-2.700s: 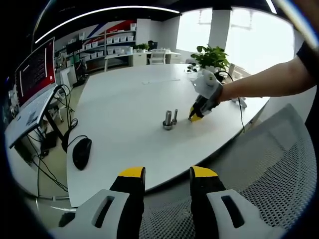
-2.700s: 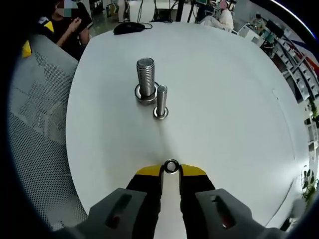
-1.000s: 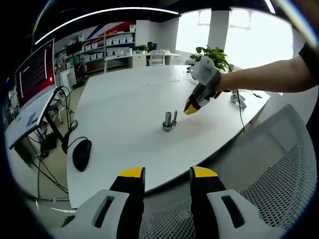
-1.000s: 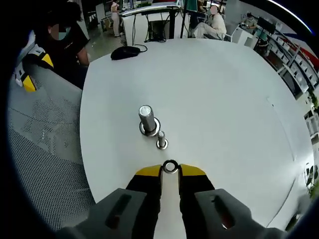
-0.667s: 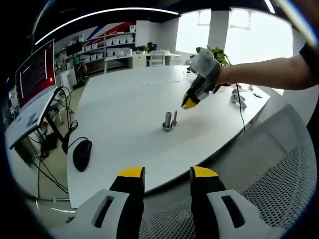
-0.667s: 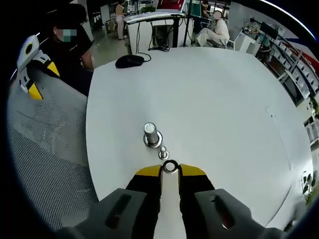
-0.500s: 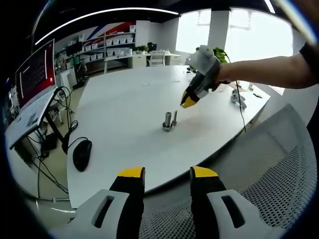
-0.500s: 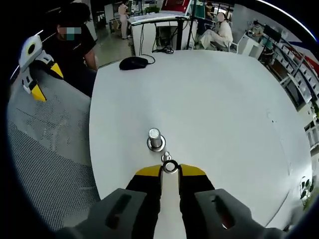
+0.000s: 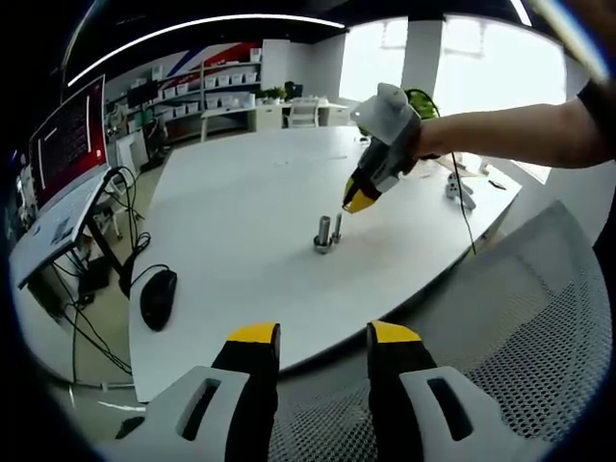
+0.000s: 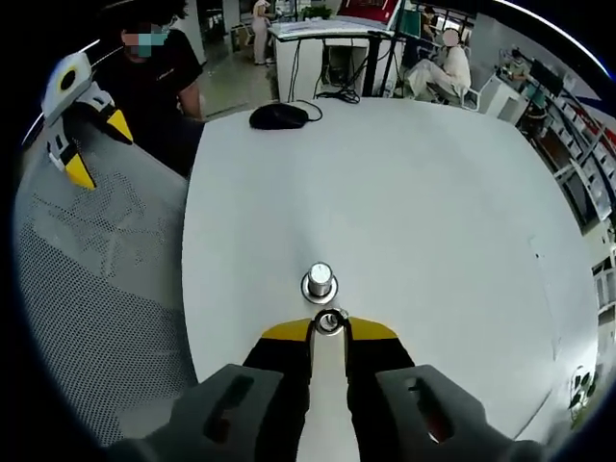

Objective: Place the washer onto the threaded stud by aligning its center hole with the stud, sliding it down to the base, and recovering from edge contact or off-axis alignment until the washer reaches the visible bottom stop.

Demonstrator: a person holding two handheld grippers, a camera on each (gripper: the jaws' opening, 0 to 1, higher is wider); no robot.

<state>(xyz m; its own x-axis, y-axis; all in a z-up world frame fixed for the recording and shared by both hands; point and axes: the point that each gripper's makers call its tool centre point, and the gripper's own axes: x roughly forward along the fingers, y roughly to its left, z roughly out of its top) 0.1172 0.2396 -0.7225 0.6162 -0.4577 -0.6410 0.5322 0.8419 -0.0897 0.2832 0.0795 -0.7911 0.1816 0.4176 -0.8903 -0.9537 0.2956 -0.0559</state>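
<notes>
1 washer (image 10: 329, 321) — pinched in right gripper (image 10: 329, 330) tips.

The left gripper view looks from low behind a mesh chair back (image 9: 539, 318), well back from the desk (image 9: 241, 221), across it toward the two upright studs (image 9: 325, 234) near its middle. The right gripper view hangs close above those studs (image 10: 319, 281), looking steeply down at the desk (image 10: 423, 192). Both share the studs and desk top, and probably the same computer mouse (image 9: 158, 295) (image 10: 277, 115).
</notes>
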